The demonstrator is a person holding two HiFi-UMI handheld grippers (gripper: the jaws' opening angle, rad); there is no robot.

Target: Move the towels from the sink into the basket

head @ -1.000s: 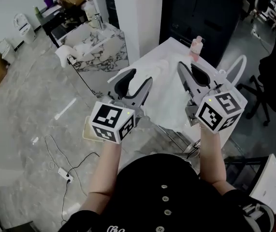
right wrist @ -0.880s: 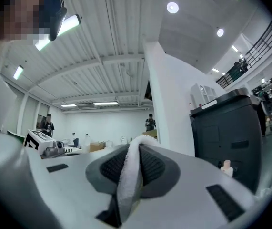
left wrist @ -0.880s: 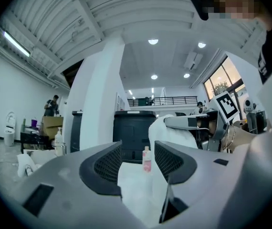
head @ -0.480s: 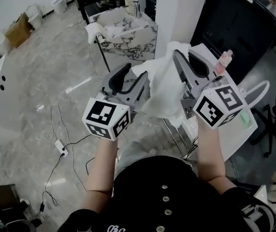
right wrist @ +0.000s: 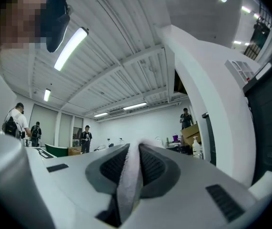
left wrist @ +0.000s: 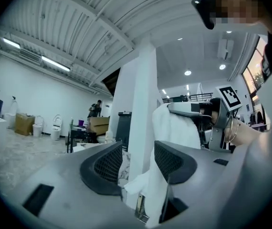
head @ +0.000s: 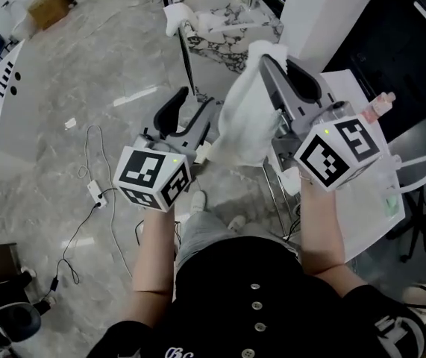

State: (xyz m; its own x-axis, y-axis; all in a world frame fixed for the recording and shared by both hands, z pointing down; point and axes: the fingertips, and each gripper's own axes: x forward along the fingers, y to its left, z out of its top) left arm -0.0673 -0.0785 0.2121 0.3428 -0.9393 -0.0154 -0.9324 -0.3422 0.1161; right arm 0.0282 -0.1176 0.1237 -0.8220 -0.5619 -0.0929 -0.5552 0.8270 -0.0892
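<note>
A white towel (head: 246, 121) hangs crumpled from my right gripper (head: 276, 62), which is shut on it; in the right gripper view a fold of the towel (right wrist: 131, 175) is pinched between the two pads. My left gripper (head: 198, 99) is beside it on the left, open, with nothing between its pads. In the left gripper view the towel (left wrist: 174, 125) hangs just past the right jaw of my left gripper (left wrist: 138, 147). The marble sink (head: 227, 24) stands ahead, with more white towels (head: 174, 15) draped on its near corner. No basket shows.
A white table (head: 362, 177) with a pink bottle (head: 380, 107) is at the right, beside a white pillar (head: 317, 6). A power strip (head: 93, 192) and cables lie on the grey floor at the left. Several people stand far off.
Both grippers have swung leftward away from the white table, level and side by side. The towel hangs from the right gripper as it did half a second ago. The marble sink now lies ahead.
</note>
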